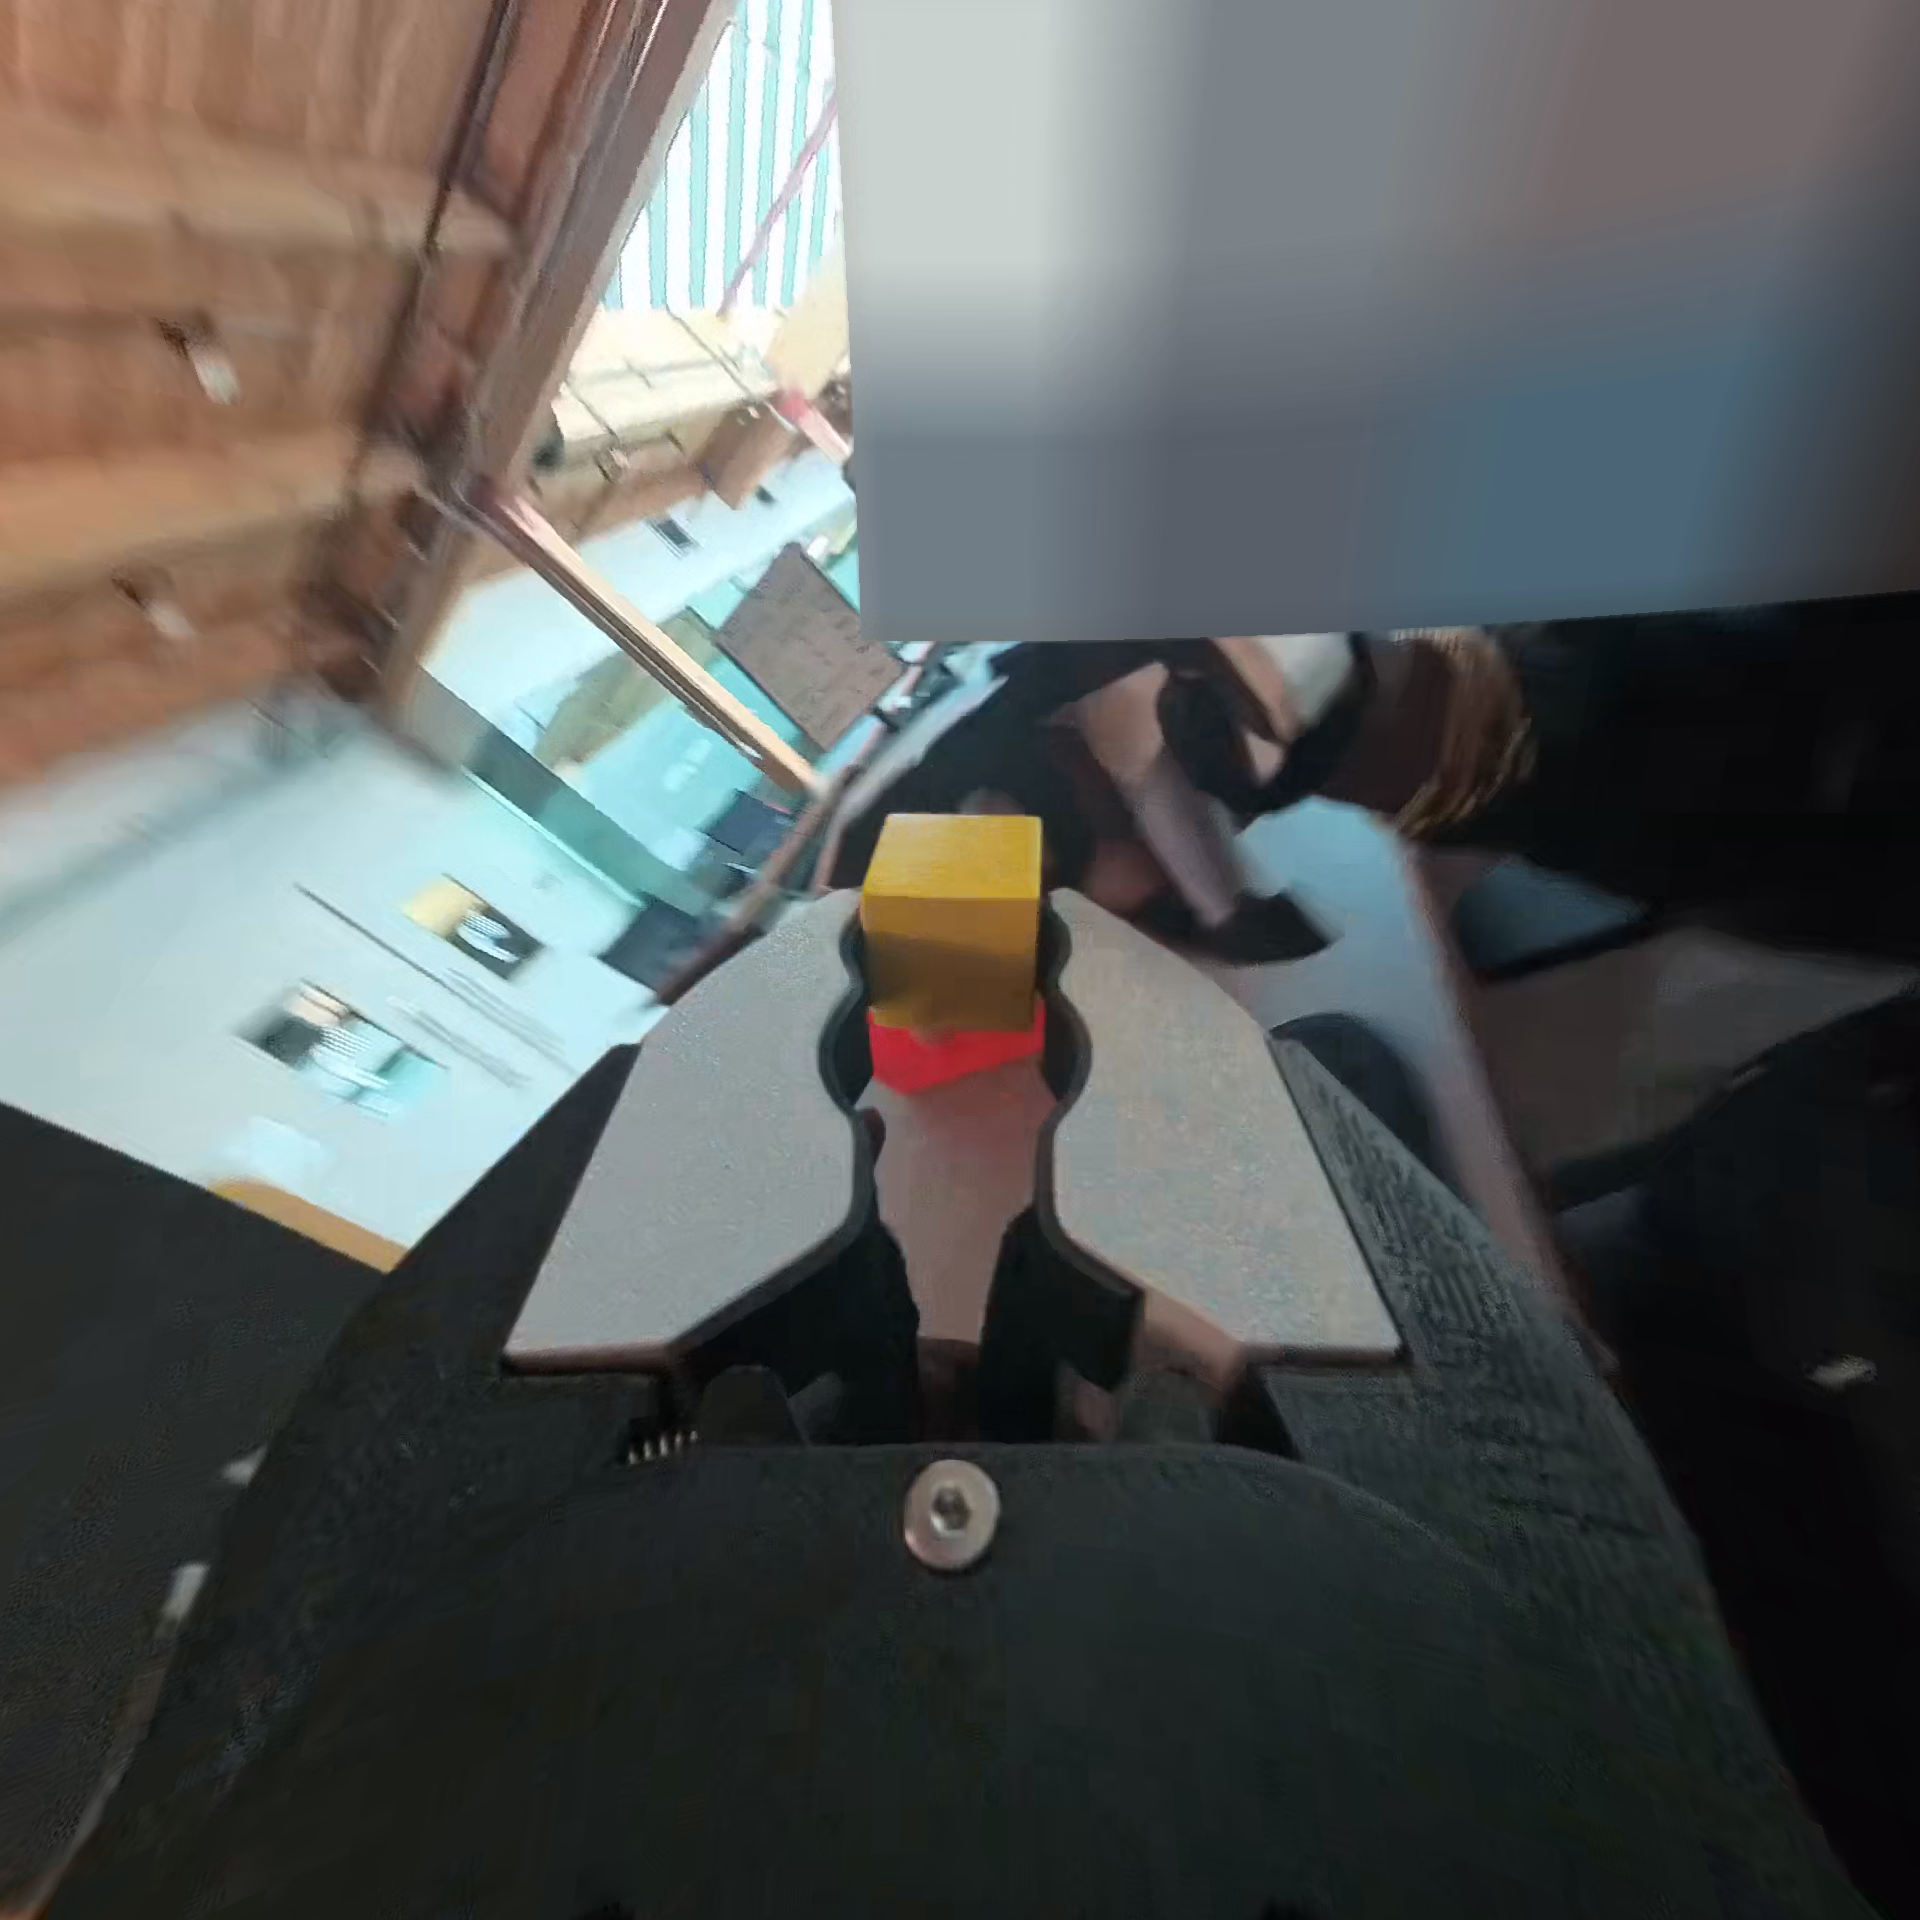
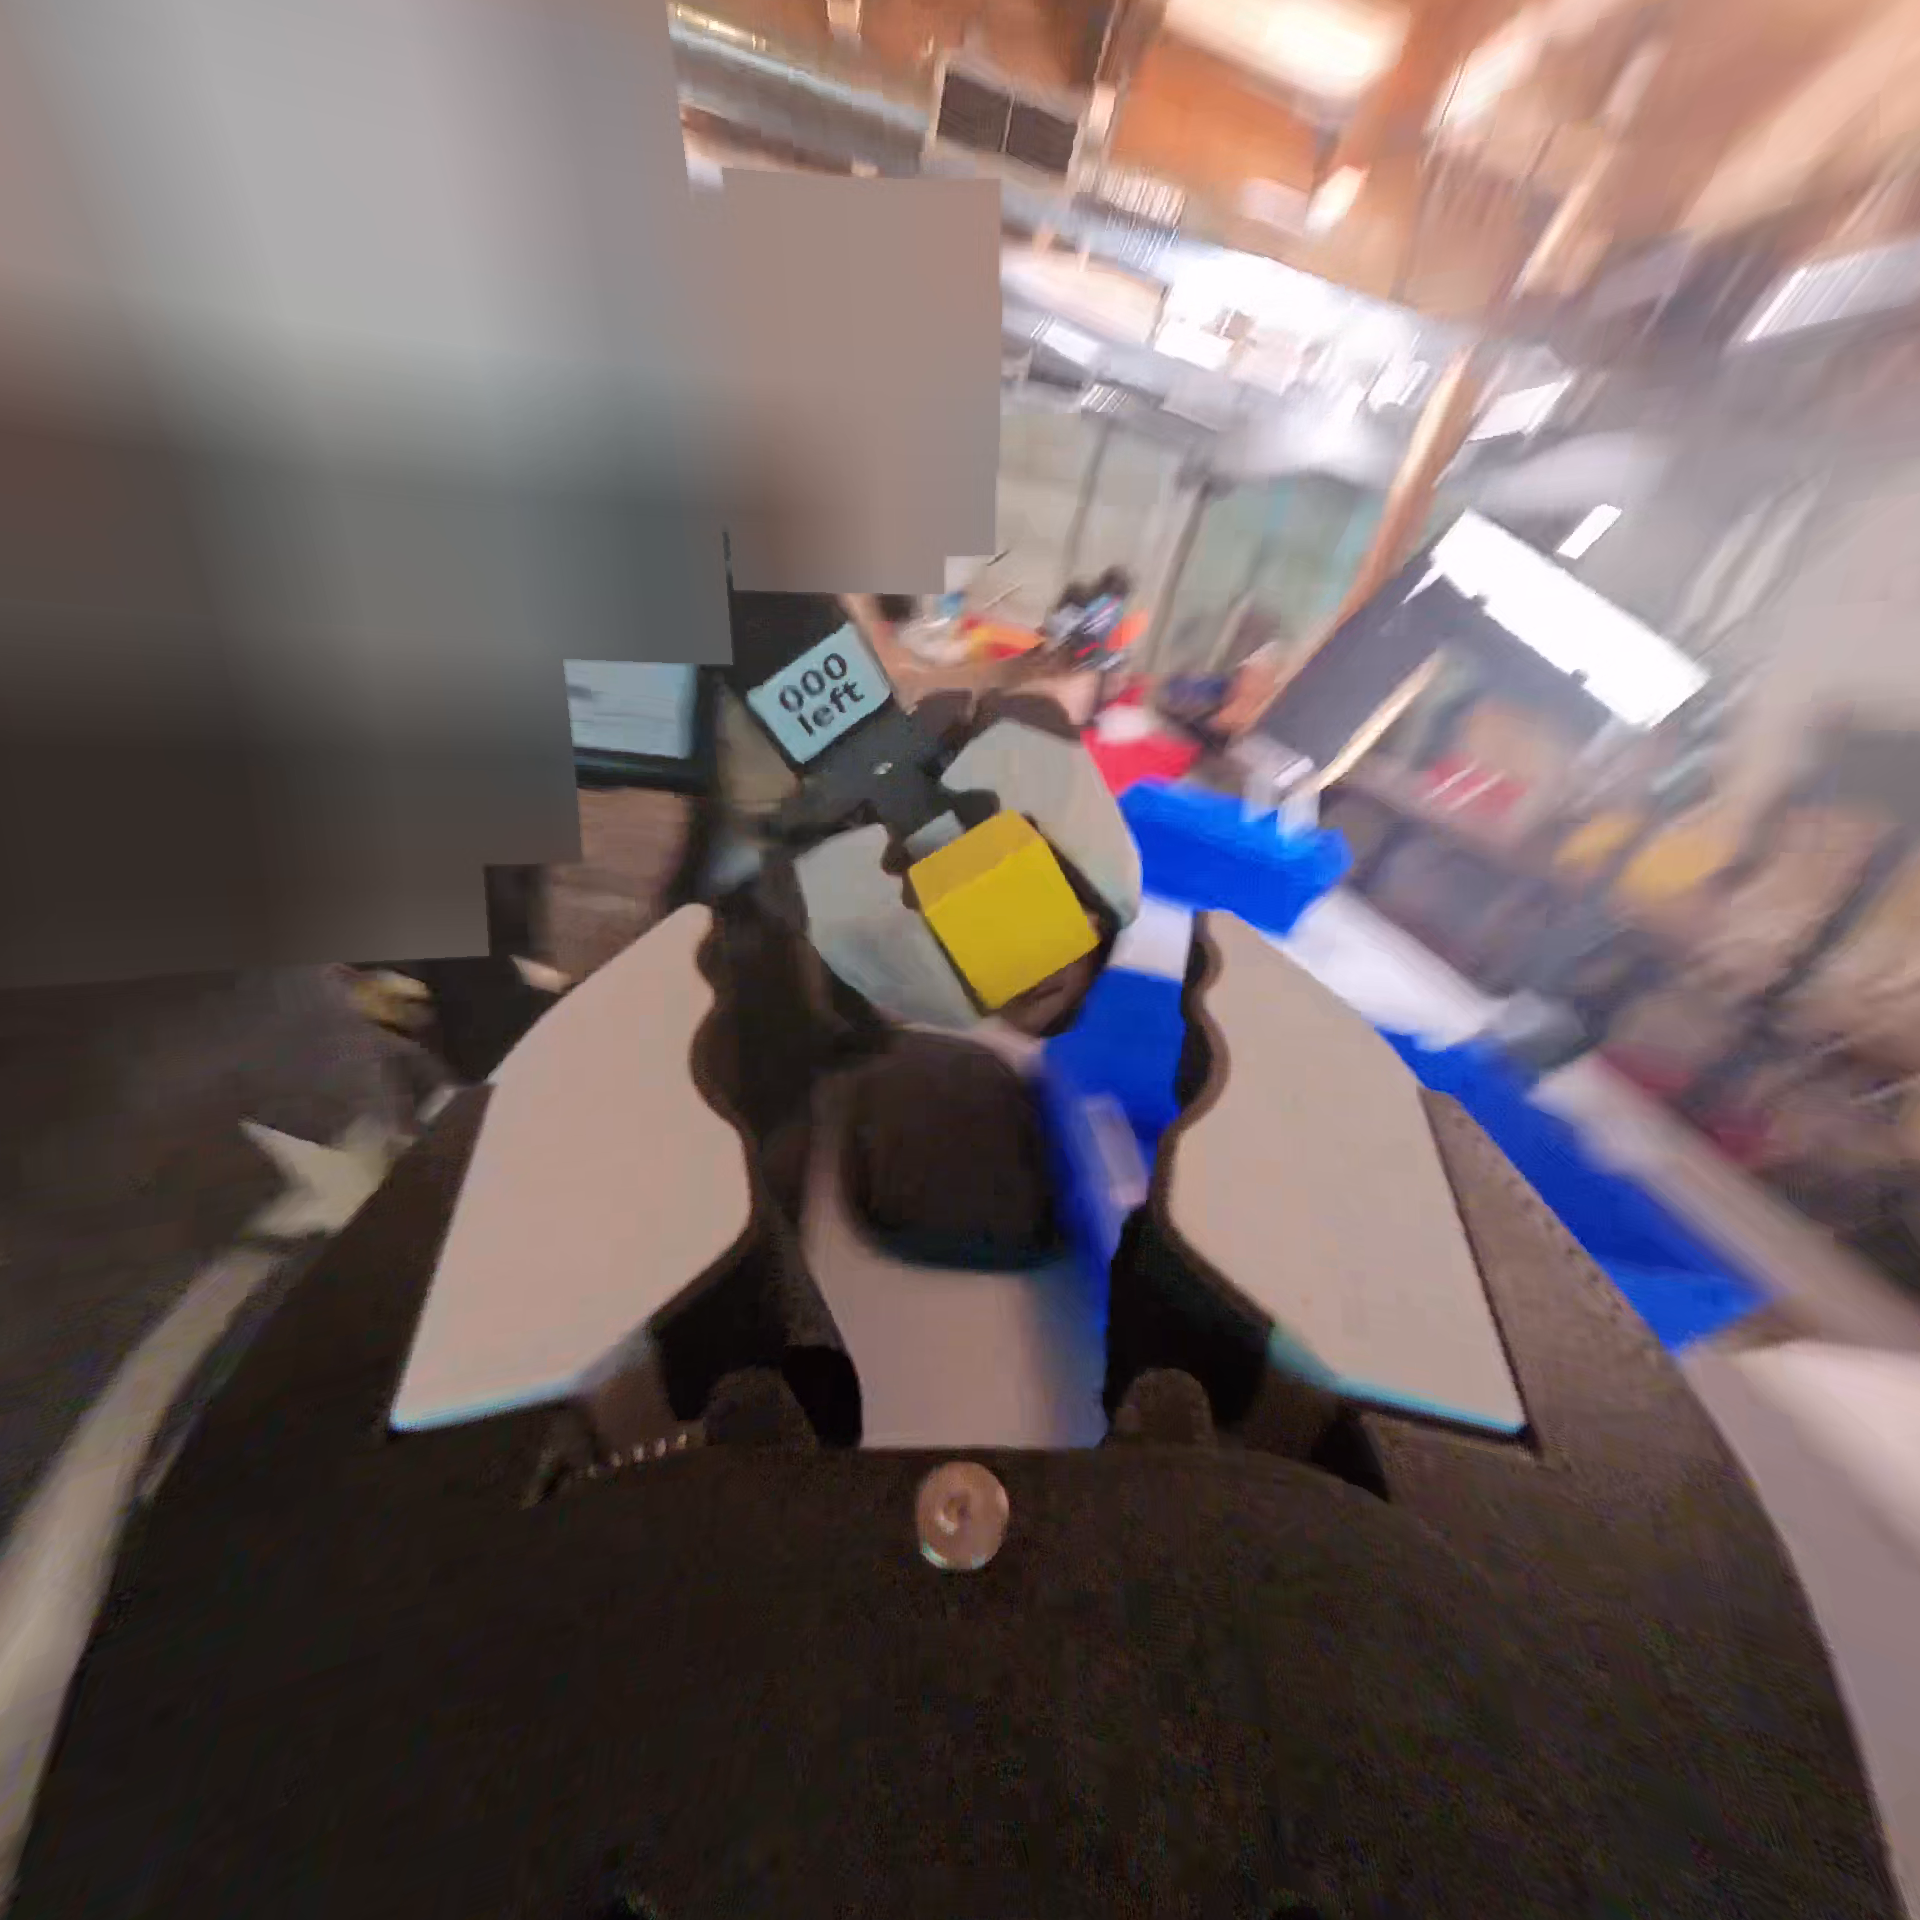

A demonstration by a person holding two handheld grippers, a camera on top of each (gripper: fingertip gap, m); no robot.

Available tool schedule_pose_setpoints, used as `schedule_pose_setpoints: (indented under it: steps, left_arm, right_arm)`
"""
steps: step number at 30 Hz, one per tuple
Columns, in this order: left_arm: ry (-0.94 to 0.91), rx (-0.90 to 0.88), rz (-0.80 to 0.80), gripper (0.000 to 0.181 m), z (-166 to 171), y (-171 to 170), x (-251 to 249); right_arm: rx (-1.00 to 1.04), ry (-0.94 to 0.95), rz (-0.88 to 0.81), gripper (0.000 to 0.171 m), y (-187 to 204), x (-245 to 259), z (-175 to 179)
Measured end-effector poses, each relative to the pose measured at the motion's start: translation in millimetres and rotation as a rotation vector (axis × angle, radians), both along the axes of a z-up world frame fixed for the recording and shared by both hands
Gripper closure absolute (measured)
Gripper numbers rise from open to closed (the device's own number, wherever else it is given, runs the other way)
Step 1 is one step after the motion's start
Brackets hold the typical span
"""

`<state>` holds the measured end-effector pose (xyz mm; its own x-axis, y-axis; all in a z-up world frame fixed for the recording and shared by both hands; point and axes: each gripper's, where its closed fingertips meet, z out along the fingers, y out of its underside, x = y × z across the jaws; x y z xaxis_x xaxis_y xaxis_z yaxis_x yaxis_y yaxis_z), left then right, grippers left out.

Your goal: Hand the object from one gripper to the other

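A yellow cube (image 1: 951, 914) sits between the fingertips of my left gripper (image 1: 951, 940), which is shut on it. A red piece (image 1: 951, 1055) shows just under the cube between the jaws. In the right wrist view the same yellow cube (image 2: 1003, 909) is held out by the left gripper's grey fingers (image 2: 857, 925), a short way beyond my right gripper (image 2: 951, 925). My right gripper is open and empty, its jaws wide apart, and the cube lies ahead of their tips. Both views are motion-blurred.
Blue bins (image 2: 1231, 852) and a blue surface (image 2: 1558, 1195) lie behind and right of the cube. A person's dark clothing and hand (image 1: 1174, 790) fill the right of the left wrist view. A pale wall (image 1: 312, 935) and wooden ceiling (image 1: 208, 312) are at left.
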<state>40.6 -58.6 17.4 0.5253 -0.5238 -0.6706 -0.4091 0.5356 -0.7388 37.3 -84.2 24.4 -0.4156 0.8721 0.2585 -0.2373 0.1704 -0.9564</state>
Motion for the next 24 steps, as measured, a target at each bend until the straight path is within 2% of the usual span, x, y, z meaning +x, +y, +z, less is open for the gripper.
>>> schedule_pose_setpoints:
  steps: [2,4,7,10,13,16,19,21,24]
  left_arm:
    - [-0.153,-0.263,-0.096,0.153,-1.3,-0.5,-2.0]
    - [-0.263,-0.517,-0.233,0.153,-6.8,-6.7,2.6]
    - [-0.345,-0.684,-0.331,0.153,-11.2,-6.8,9.9]
    - [-0.316,-0.769,-0.369,0.153,-22.0,-9.7,22.4]
    - [-0.279,-0.799,-0.409,0.152,-27.3,-16.5,33.0]
    - [-0.256,-0.8,-0.441,0.152,-28.2,-22.7,37.2]
    - [-0.232,-0.73,-0.45,0.149,-25.4,-25.4,35.3]
    - [-0.251,-0.547,-0.411,0.131,-12.5,-21.6,28.2]
    - [-0.213,-0.093,-0.269,0.113,12.6,-20.8,9.7]
  right_arm:
    - [0.321,0.16,-0.134,0.072,5.7,5.6,0.1]
    - [0.633,0.278,-0.278,0.072,10.9,7.3,-2.7]
    - [0.995,0.416,-0.468,0.087,12.7,5.0,-2.7]
    - [1.17,0.459,-0.525,0.104,4.9,-0.8,-7.2]
    - [1.224,0.43,-0.514,0.117,2.0,-6.3,-16.9]
    - [1.231,0.395,-0.512,0.141,2.4,-9.2,-21.7]
    - [1.161,0.353,-0.462,0.142,-1.6,-8.5,-23.2]
    - [1.032,0.323,-0.433,0.142,-1.2,-5.3,-17.0]
    - [0.671,0.278,-0.362,0.142,3.1,0.6,2.9]
